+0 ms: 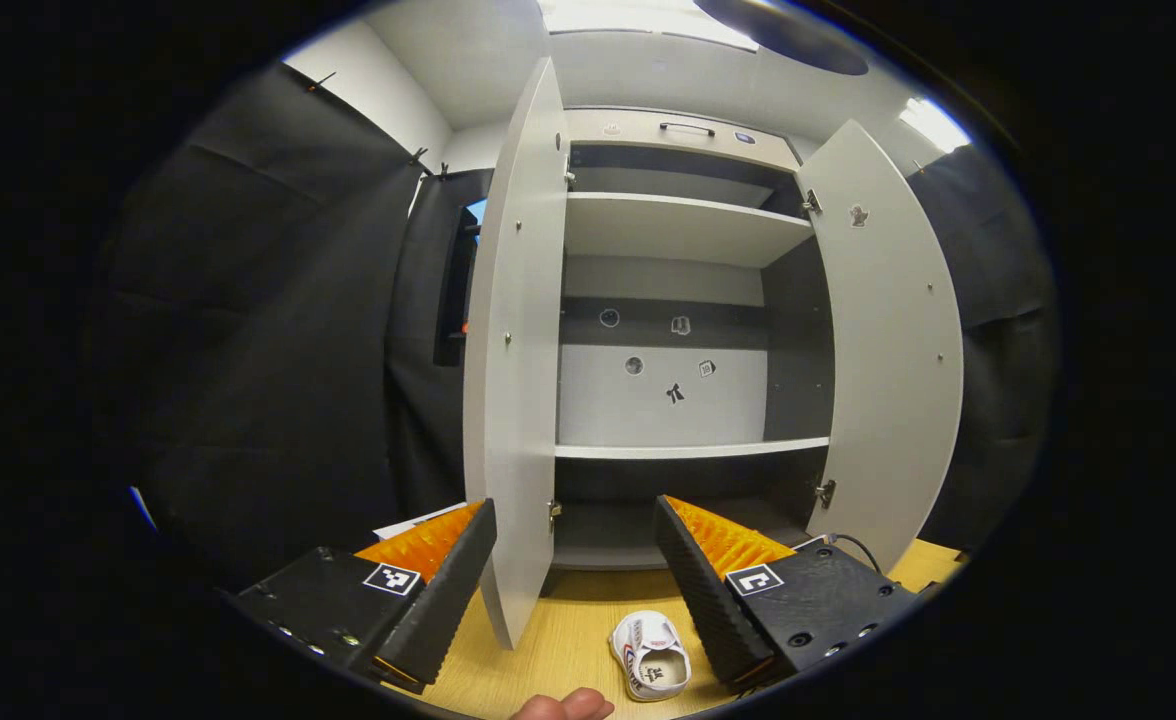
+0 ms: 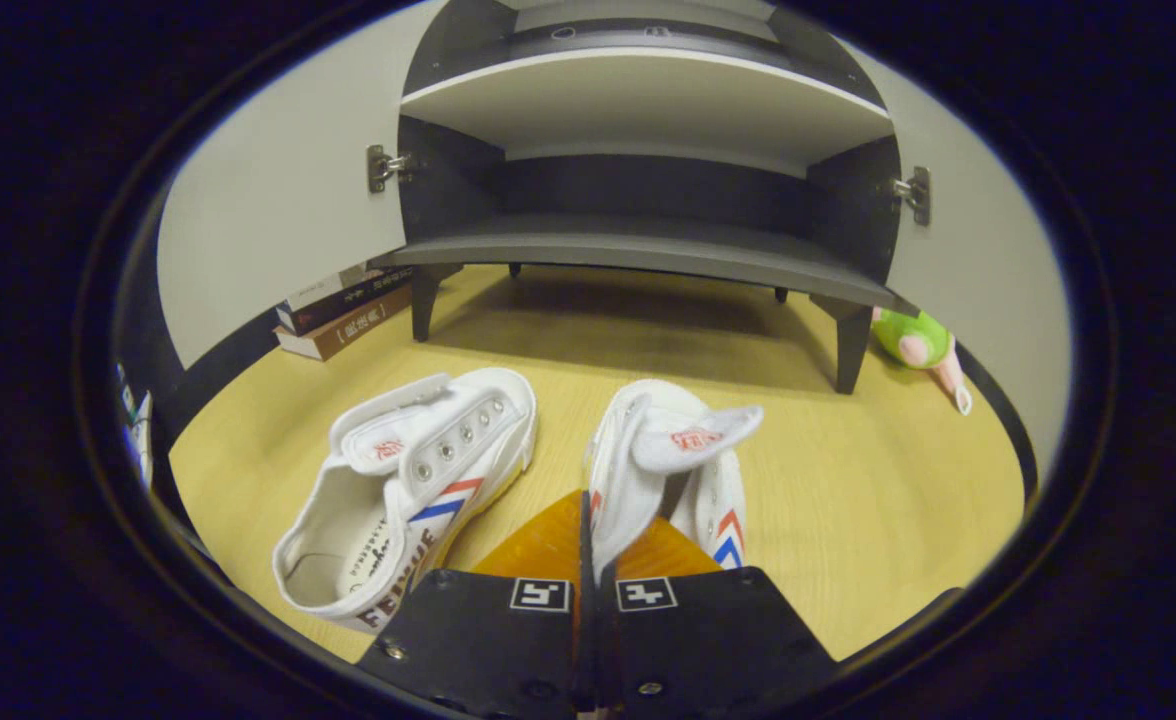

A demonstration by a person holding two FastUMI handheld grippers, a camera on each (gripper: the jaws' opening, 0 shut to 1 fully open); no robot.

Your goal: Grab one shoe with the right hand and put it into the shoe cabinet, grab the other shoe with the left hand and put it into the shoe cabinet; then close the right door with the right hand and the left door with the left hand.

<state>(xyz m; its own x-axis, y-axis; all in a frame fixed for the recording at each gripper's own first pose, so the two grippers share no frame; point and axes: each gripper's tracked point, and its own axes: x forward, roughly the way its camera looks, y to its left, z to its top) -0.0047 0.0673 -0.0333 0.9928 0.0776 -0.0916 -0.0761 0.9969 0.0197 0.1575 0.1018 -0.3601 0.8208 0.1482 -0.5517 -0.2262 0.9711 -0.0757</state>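
In the right gripper view, the right gripper point(image 2: 588, 540) is closed on the side wall of the right shoe point(image 2: 673, 470); both fingers are pressed on it. The left shoe point(image 2: 413, 480) is seen just beside it on the table point(image 2: 848, 480), lying tilted, apart from the gripper. The cabinet point(image 2: 648, 250) is placed behind the shoes with both doors open. A stack of books point(image 2: 343, 310) is seen under the left door point(image 2: 268, 210), and a green toy point(image 2: 918, 340) near the right leg.

In the left gripper view, the left gripper point(image 1: 576, 570) is held wide open and empty before the cabinet point(image 1: 683, 300). One shoe point(image 1: 650, 655) is seen below, between its fingers.
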